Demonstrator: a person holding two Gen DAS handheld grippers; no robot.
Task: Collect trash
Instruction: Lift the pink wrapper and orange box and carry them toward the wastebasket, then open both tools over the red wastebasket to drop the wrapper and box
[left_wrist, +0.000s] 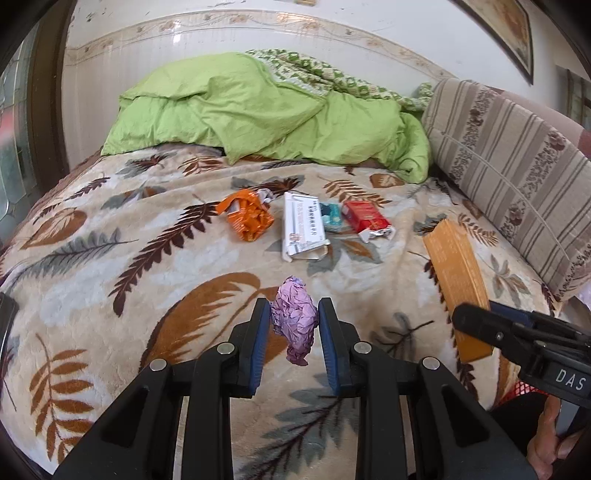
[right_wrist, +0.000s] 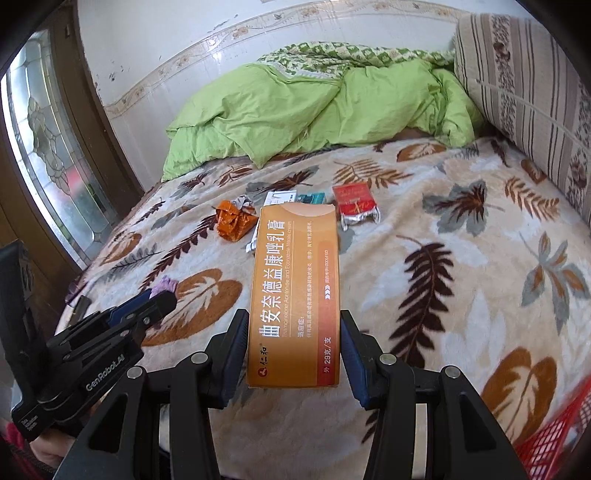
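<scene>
My left gripper (left_wrist: 294, 314) is shut on a crumpled purple paper ball (left_wrist: 294, 320), held just above the leaf-patterned blanket (left_wrist: 110, 266). My right gripper (right_wrist: 294, 328) is shut on a long orange medicine box (right_wrist: 295, 295), which also shows at the right in the left wrist view (left_wrist: 458, 273). Further back on the bed lie a crumpled orange wrapper (left_wrist: 248, 218), a white flattened box (left_wrist: 303, 227), a teal packet (left_wrist: 330, 215) and a red cigarette pack (left_wrist: 365, 219). In the right wrist view the purple ball (right_wrist: 166, 286) peeks past the left gripper's fingers (right_wrist: 147, 304).
A rumpled green duvet (left_wrist: 258, 114) lies at the back of the bed. A striped cushion (left_wrist: 517, 173) lines the right side. A red mesh basket (right_wrist: 554, 439) shows at the lower right. A glass-panelled door (right_wrist: 48, 147) stands on the left. A person's hand (left_wrist: 550, 443) holds the right gripper.
</scene>
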